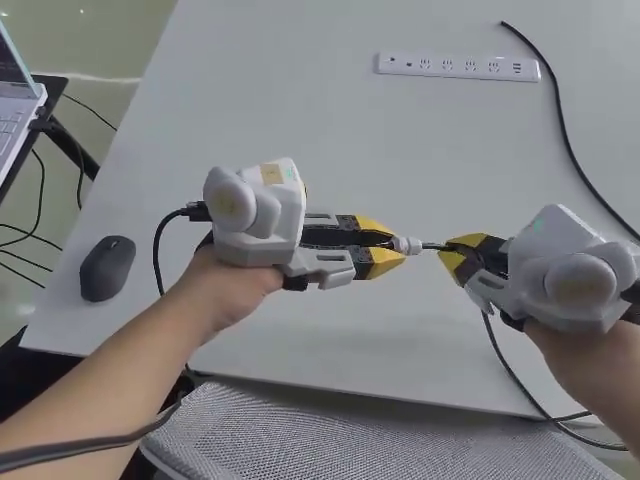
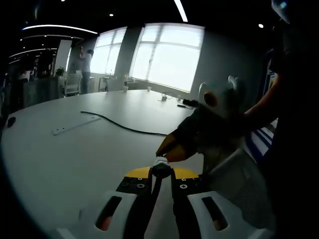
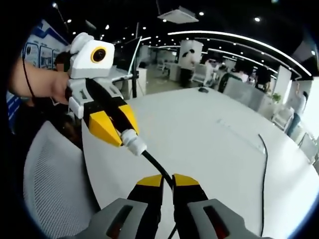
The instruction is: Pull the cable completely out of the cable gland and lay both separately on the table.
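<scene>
Both grippers are held above the near edge of the white table (image 1: 330, 160), tips facing each other. My left gripper (image 1: 392, 252) is shut on the white cable gland (image 1: 407, 244), whose end pokes out past its yellow tips. In the left gripper view the gland (image 2: 162, 167) sits between the jaws. A thin black cable (image 1: 431, 246) runs from the gland to my right gripper (image 1: 452, 254), which is shut on it. In the right gripper view the cable (image 3: 155, 165) leads from the gland (image 3: 133, 142) down into the shut right gripper (image 3: 167, 181).
A white power strip (image 1: 458, 67) lies at the far side of the table, with a black cord (image 1: 570, 150) trailing down the right. A grey mouse (image 1: 106, 266) sits at the left edge. A mesh chair back (image 1: 330, 435) is just below the table's near edge.
</scene>
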A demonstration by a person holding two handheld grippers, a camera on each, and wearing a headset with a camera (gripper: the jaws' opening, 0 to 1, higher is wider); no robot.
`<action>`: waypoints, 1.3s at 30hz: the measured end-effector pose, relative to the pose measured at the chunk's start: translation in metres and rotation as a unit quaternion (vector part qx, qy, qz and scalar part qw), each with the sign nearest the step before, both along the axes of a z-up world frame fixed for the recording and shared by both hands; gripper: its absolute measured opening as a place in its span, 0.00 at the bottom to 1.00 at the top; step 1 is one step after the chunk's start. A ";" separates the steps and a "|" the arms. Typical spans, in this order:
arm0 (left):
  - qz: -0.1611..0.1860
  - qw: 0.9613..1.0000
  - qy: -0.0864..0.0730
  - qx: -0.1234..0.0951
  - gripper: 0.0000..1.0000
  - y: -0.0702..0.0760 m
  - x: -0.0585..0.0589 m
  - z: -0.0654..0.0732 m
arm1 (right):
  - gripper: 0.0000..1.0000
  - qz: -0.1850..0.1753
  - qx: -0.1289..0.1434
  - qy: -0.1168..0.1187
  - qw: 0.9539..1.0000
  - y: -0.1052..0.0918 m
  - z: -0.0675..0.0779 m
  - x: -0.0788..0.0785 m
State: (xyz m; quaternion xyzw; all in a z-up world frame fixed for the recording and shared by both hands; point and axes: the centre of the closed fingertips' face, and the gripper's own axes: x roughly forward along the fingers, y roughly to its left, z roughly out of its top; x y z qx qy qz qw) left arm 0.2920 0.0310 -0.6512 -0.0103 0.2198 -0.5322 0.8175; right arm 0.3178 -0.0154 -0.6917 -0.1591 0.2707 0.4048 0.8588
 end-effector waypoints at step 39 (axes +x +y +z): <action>0.009 1.000 0.001 -0.012 0.15 0.002 0.006 0.003 | 0.01 -0.184 0.126 0.212 0.952 -0.044 -0.045 -0.010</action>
